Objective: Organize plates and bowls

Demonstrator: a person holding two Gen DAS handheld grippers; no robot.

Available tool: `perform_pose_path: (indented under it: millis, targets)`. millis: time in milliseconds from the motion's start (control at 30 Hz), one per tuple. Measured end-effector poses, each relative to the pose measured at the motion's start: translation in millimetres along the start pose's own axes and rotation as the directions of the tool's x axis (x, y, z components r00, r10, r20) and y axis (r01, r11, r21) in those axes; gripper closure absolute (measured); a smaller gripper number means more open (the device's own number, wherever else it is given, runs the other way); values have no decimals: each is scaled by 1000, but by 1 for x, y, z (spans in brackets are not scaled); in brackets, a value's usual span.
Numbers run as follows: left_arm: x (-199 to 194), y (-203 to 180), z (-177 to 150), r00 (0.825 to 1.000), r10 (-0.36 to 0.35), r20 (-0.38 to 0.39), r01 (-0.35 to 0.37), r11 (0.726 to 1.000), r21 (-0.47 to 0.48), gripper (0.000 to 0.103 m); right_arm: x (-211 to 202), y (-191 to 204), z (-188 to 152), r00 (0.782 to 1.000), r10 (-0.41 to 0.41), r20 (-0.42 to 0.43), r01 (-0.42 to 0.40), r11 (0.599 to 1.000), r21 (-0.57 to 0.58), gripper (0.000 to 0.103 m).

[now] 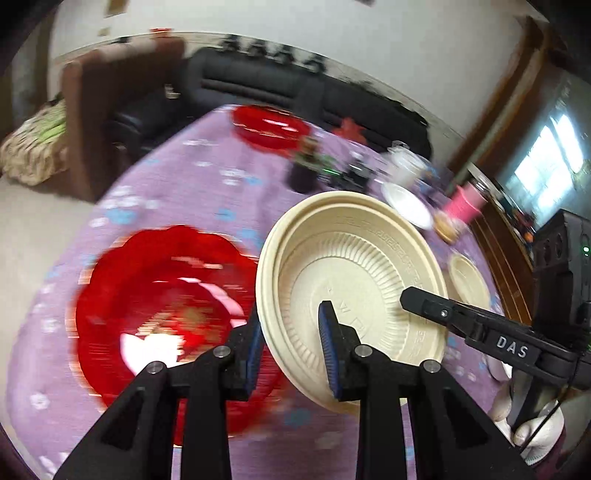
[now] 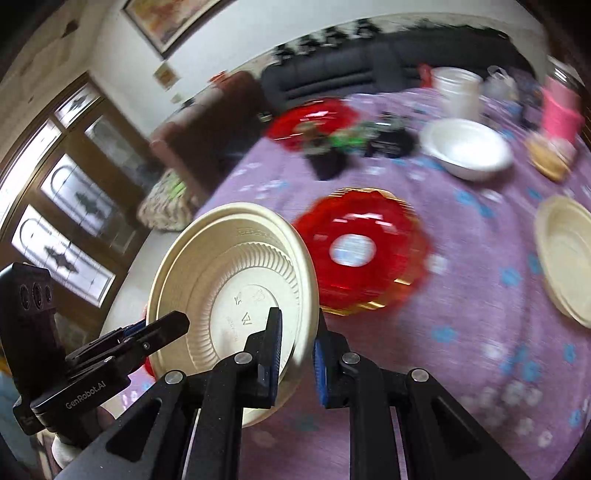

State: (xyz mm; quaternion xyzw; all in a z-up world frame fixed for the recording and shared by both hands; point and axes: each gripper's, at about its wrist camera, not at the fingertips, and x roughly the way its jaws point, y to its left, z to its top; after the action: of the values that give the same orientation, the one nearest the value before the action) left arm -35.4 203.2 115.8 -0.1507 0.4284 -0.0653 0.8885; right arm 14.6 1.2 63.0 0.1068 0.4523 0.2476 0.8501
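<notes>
— What are your grippers doing?
— Your left gripper (image 1: 291,354) and right gripper (image 2: 297,363) are both pinching the cream plate's (image 1: 351,280) rim, holding it tilted above the purple tablecloth (image 2: 461,332).
— Where is it heading?
— Probably the other cream plate (image 2: 565,254), lying far right; your right gripper is nearer.

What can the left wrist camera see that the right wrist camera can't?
Only the left wrist view shows the bright window at far right. Only the right wrist view shows the framed picture on the wall and the patterned glass doors. Both show the cream plate held off the table, each tool gripping its rim, left tool and right tool, plus the red flower-shaped plate on the purple tablecloth.
</notes>
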Motion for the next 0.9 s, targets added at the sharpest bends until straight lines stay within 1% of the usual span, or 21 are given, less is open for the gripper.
perform_pose_path:
  millis: [100, 200, 267, 333, 433, 567, 700, 767, 800, 867, 900]
  targets:
    - [0, 37, 1, 999, 45, -4, -45, 997, -58, 76, 30, 35, 6, 1000, 1, -22, -2, 999, -55, 86]
    - [8, 68, 0, 996, 84, -22, -85, 991, -100, 76, 60, 56, 6, 998, -5, -56, 0, 997, -84, 86]
    - [17, 88, -1, 994, 93, -49, -99, 986, -137, 76, 82, 68, 6, 997, -14, -82, 6, 995, -96, 86]
    - [25, 99, -3, 993, 91, -71, -102, 982, -159, 76, 100, 72, 4, 994, -20, -108, 10, 996, -92, 86]
    - [34, 114, -7, 991, 89, -100, -106, 979, -175, 76, 118, 67, -2, 989, -22, -148, 10, 997, -79, 86]
    - [41, 120, -11, 989, 93, -119, -114, 975, -188, 75, 131, 65, -8, 984, -27, -173, 15, 998, -69, 85]
    - [39, 121, -10, 991, 94, -100, -113, 974, -199, 59, 139, 62, -12, 982, -9, -186, 1, 999, -46, 84]
    - [35, 120, -9, 991, 105, -86, -120, 973, -195, 56, 139, 65, -13, 984, -21, -174, 10, 998, -67, 84]
    - [31, 119, -9, 991, 114, -76, -126, 973, -191, 55, 139, 69, -14, 985, -47, -163, 32, 995, -99, 82]
    - [23, 118, -8, 990, 131, -56, -139, 974, -181, 51, 137, 75, -16, 986, -76, -147, 56, 989, -133, 78]
    - [17, 118, -7, 989, 143, -41, -148, 973, -179, 49, 137, 77, -17, 987, -80, -142, 59, 987, -146, 74]
